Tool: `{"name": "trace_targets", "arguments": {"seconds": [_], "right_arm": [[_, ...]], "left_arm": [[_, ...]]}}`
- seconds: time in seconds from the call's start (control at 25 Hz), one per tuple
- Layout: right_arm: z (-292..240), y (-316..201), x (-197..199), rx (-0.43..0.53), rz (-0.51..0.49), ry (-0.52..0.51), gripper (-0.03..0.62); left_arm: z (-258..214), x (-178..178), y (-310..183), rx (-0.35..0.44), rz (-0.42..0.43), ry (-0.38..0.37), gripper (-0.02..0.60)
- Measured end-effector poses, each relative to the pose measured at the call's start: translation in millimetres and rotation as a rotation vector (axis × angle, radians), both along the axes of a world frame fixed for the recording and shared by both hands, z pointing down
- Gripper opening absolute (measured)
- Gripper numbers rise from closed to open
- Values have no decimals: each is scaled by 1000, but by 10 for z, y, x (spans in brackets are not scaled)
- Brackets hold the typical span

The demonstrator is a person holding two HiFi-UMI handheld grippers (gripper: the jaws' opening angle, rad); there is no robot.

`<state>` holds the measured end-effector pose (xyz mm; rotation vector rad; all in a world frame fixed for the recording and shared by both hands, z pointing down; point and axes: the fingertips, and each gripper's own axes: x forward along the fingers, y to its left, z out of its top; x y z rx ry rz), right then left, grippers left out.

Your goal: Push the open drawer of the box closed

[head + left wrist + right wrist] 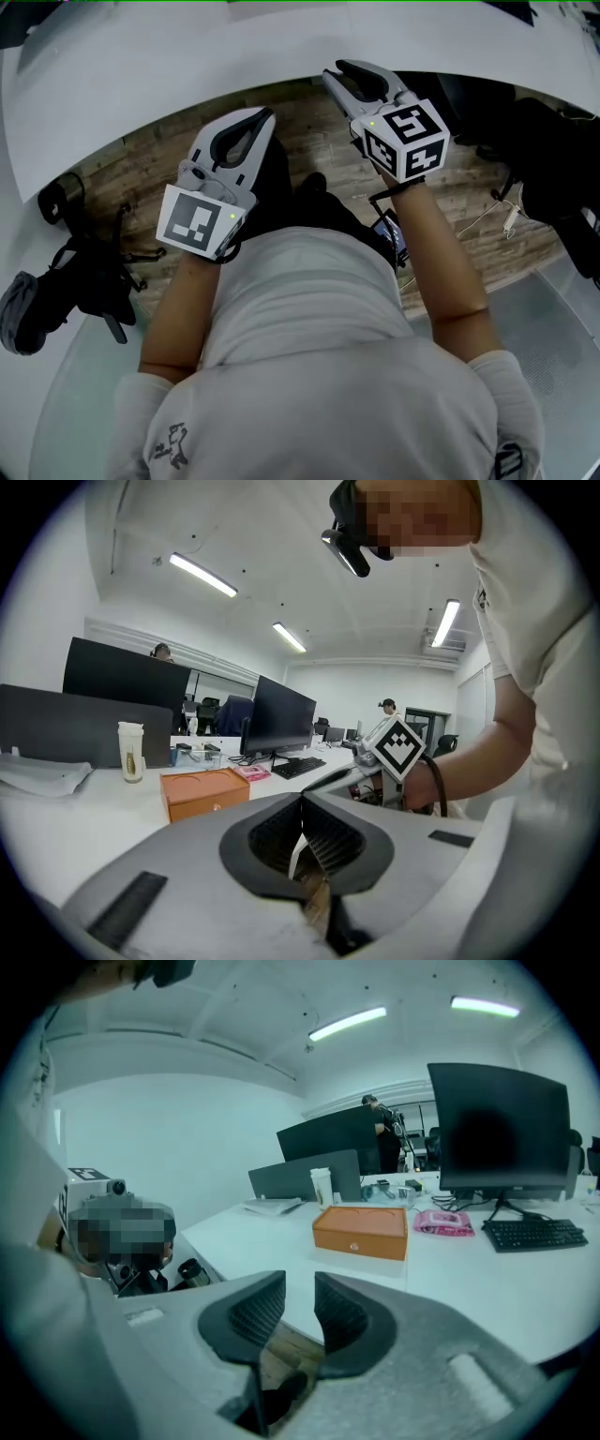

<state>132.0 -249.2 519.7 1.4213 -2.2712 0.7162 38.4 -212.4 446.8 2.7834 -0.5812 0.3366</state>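
An orange box (361, 1230) lies flat on the white table (487, 1288), with a small round knob on the side facing me; I cannot tell whether its drawer stands out. The left gripper view shows the same box (204, 794) farther off. Both grippers hang short of the table's edge, near my body, over the floor. My left gripper (267, 114) (302, 803) is shut with nothing in it. My right gripper (330, 73) (298, 1283) has its jaws a little apart and empty. The box is hidden in the head view.
On the table stand dark monitors (502, 1129), a keyboard (532, 1234), a pink packet (444, 1222) beside the box and a cup (130, 752). Black bags and gear (80, 281) lie on the wooden floor (309, 141) at my left, more dark gear (553, 159) at right.
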Motion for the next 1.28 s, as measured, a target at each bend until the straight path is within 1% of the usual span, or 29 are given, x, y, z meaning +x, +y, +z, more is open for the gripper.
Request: {"name": "trace_targets", "arguments": {"seconds": [0.16, 0.28, 0.4, 0.6, 0.72, 1.0, 1.16, 1.28], "right_arm": [[-320, 332, -5, 70, -4, 7, 94], [-617, 605, -41, 139, -32, 30, 61], [-933, 955, -59, 191, -54, 42, 40], [-1559, 1512, -9, 295, -47, 17, 22], [-1838, 1717, 9, 366, -57, 22, 5], [-2244, 1981, 16, 452, -110, 16, 3], [-2555, 2213, -25, 504, -172, 16, 3], [-2744, 2386, -52, 526, -206, 21, 3]], "left_arm": [[-281, 16, 310, 64, -2, 35, 0], [-545, -45, 503, 129, -8, 60, 0], [-841, -127, 711, 167, -31, 86, 1], [-1210, -202, 1166, 194, -44, 110, 0], [-1403, -239, 1330, 225, -61, 117, 0], [-1809, -253, 1642, 269, -105, 113, 0], [-2101, -316, 1826, 273, -135, 105, 0], [-2273, -393, 1914, 272, -142, 92, 0]]}}
